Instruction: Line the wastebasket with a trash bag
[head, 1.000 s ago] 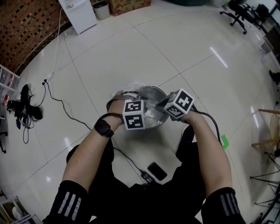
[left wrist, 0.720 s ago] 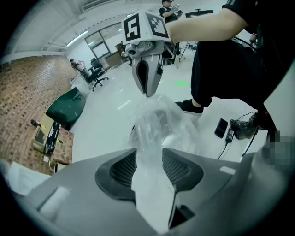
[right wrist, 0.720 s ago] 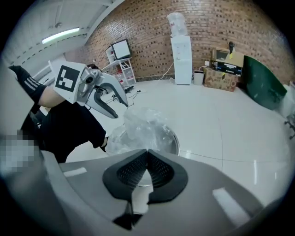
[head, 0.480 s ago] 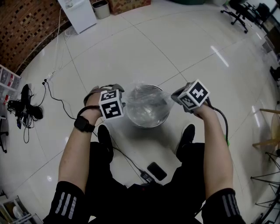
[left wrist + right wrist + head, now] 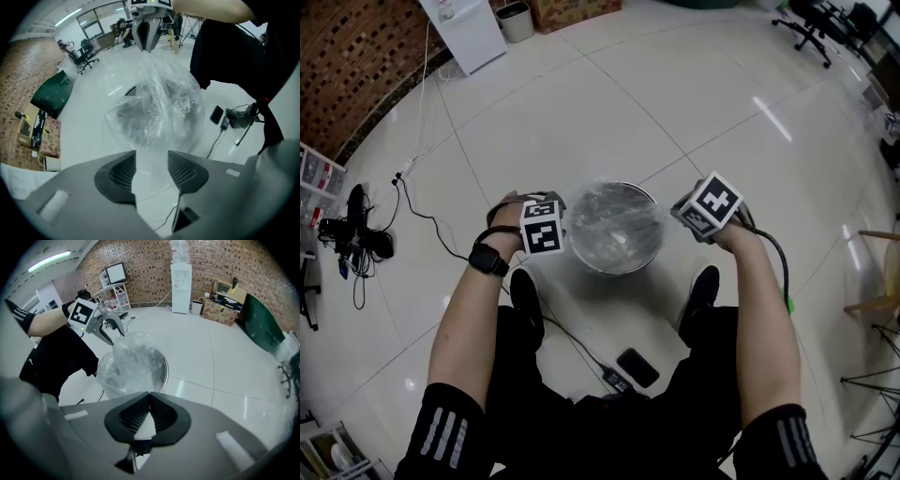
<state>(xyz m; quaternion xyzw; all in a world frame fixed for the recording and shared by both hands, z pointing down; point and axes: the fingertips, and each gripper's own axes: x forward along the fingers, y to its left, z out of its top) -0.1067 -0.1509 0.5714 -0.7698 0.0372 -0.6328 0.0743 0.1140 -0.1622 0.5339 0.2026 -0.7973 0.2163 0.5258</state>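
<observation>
A round metal wastebasket (image 5: 619, 258) stands on the floor between the person's feet. A clear trash bag (image 5: 605, 216) lies bunched over its mouth. My left gripper (image 5: 551, 230) hovers at the basket's left rim. Its jaws have just been opening and stand wide apart (image 5: 152, 154), with a strip of the bag (image 5: 159, 103) running loosely between the pads. On the right of the basket, my right gripper (image 5: 701, 214) is shut (image 5: 149, 394) on the bag's edge (image 5: 133, 357) and holds the film taut. The right gripper view shows the basket's rim (image 5: 164, 369).
A black phone (image 5: 636, 367) and a cable (image 5: 422, 216) lie on the white tiled floor near the person's shoes (image 5: 703, 281). A white dispenser (image 5: 469, 28) and a small bin (image 5: 517, 19) stand by the far brick wall. Office chairs (image 5: 811, 28) are at the far right.
Both grippers moved apart from above the basket, left one leftward, right one rightward, spreading the bag. The left gripper then came back to the rim and lower.
</observation>
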